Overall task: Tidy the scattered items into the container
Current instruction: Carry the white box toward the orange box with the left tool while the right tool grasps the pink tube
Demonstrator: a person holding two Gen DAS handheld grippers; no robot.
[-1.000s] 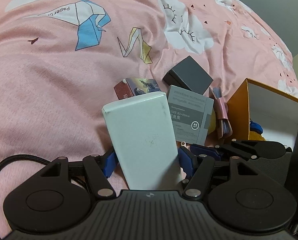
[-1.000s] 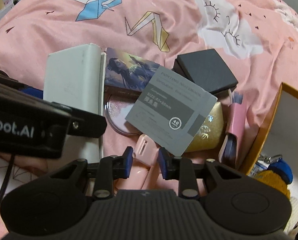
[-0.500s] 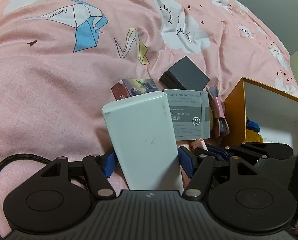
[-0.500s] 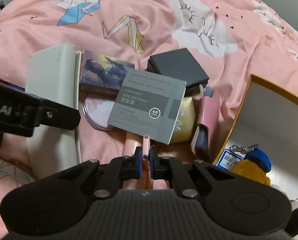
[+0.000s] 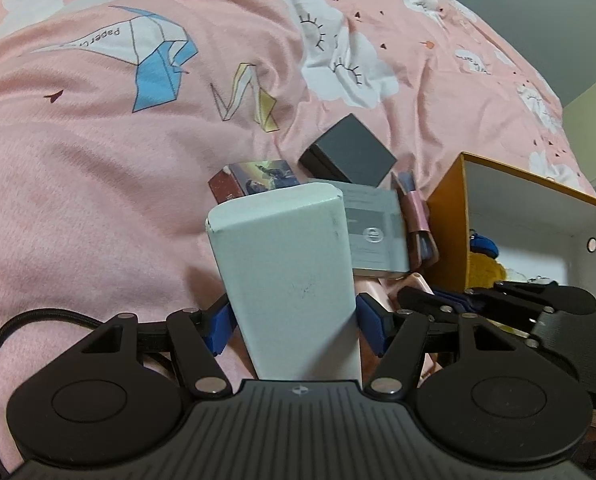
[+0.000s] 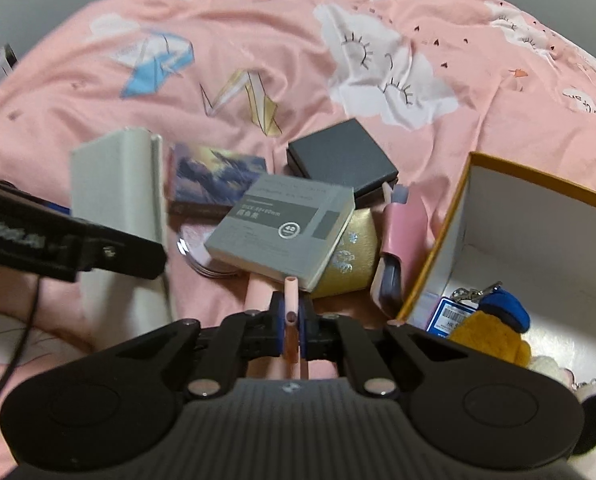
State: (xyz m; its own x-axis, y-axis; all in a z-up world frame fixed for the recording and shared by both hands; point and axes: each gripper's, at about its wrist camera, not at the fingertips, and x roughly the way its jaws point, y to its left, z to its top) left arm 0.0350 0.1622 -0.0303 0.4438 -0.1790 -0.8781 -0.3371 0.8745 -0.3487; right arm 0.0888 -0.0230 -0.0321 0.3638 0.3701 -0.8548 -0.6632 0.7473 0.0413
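My left gripper [image 5: 293, 322] is shut on a tall white box [image 5: 285, 264], its blue pads pressing both sides, just above the pink bedspread. My right gripper [image 6: 291, 314] is shut on a thin pink stick-like piece [image 6: 290, 290] that stands up between its pads. The orange container [image 6: 438, 248] with a white inside stands open to the right, with a yellow plush [image 6: 486, 340] and a blue item inside. A grey notebook [image 6: 281, 228], a dark grey box [image 6: 342, 156] and a picture-printed box [image 6: 213, 176] lie in a pile ahead.
Under the notebook lie a round compact [image 6: 201, 252] and a gold pouch [image 6: 350, 260]. A pink case [image 6: 402, 236] leans against the container wall. The bedspread [image 5: 97, 160] stretches off to the left and far side. A black cable [image 5: 25, 320] trails from my left gripper.
My right gripper closed on the thin pink piece and rose with it, away from the pile. My left gripper has kept hold of the white box and barely moved.
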